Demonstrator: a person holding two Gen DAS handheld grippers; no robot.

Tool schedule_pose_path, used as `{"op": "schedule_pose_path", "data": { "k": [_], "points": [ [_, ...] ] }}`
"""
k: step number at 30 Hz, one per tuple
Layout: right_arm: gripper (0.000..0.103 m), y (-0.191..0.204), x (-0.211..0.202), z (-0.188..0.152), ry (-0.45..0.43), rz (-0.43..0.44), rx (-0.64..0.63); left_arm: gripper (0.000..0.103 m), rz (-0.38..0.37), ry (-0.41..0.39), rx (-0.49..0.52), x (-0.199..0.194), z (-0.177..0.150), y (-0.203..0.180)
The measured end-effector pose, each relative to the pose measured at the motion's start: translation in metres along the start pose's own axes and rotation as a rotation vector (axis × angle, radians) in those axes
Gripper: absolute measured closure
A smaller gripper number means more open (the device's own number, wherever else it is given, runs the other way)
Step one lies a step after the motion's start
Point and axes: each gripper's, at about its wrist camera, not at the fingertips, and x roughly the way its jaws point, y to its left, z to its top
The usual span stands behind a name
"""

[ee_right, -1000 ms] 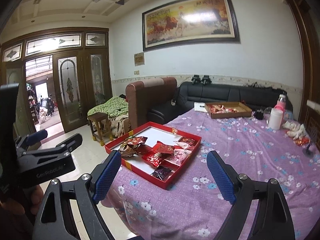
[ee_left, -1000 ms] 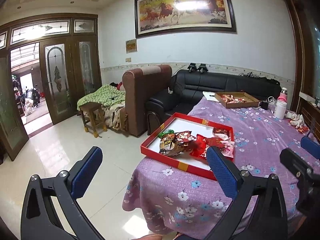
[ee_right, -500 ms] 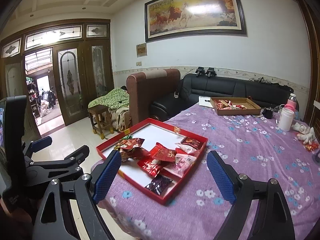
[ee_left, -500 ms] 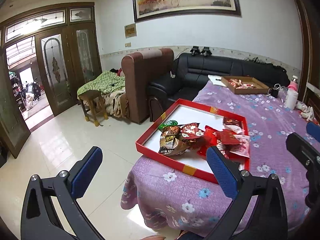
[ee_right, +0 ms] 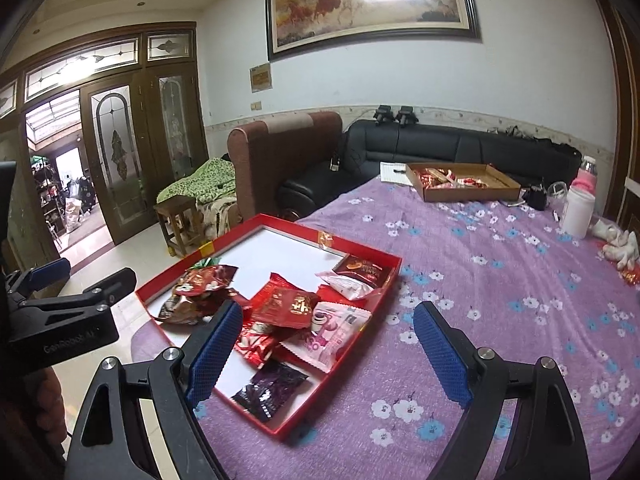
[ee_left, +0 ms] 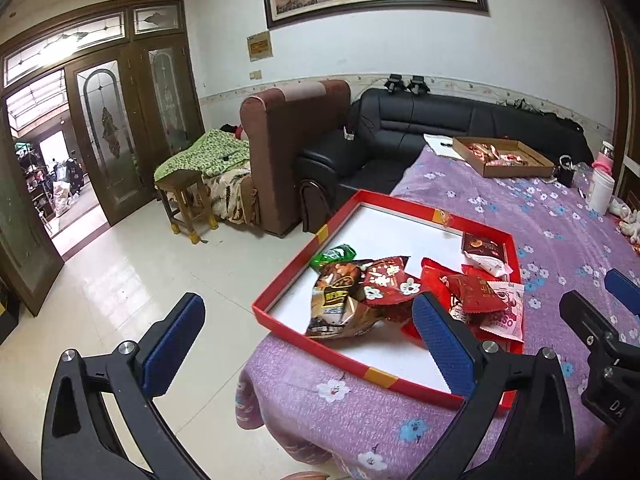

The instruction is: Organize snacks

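Grippers (ee_right: 326, 354) agape — above red tray (ee_right: 362, 326)

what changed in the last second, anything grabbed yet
Both tools, left and right, moved closer to and lower over the red cardboard tray of snack packets. Nothing was grabbed: both stay open and empty, and the packets lie as before.

Snack packets heaped in a red tray (ee_left: 286, 279) with a white floor, centre frame.
Red packets (ee_right: 289, 303) overlap a brown pouch (ee_left: 335, 300); a pink-white packet (ee_right: 334, 330) and dark purple packet (ee_right: 269, 389) lie lower down; a cardboard box of snacks (ee_right: 464, 194) sits upper right.
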Motion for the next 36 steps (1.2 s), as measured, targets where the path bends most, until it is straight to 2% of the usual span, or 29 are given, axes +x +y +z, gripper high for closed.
{"op": "schedule_pose_path", "data": {
  "k": [3, 6, 15, 23, 36],
  "points": [
    [0.014, -0.006, 0.005, -0.002, 0.008, 0.003, 0.002, 0.000, -0.031, 0.014, 0.028, 0.004, 0.002, -0.008],
    [0.014, -0.011, 0.007, -0.005, 0.017, 0.001, -0.002, 0.000, -0.029, 0.014, 0.043, 0.008, 0.004, -0.015],
    [0.014, -0.021, 0.005, -0.005, 0.018, 0.002, 0.001, 0.000, -0.047, -0.027, 0.017, 0.005, 0.010, -0.020],
    [0.014, -0.002, -0.002, -0.005, 0.014, 0.018, -0.031, 0.000, 0.038, 0.009, 0.041, 0.012, 0.004, -0.012],
    [0.014, 0.033, -0.006, -0.001, 0.012, 0.033, -0.093, 0.000, 0.054, 0.027, -0.012, 0.018, 0.001, 0.021]
  ]
}}
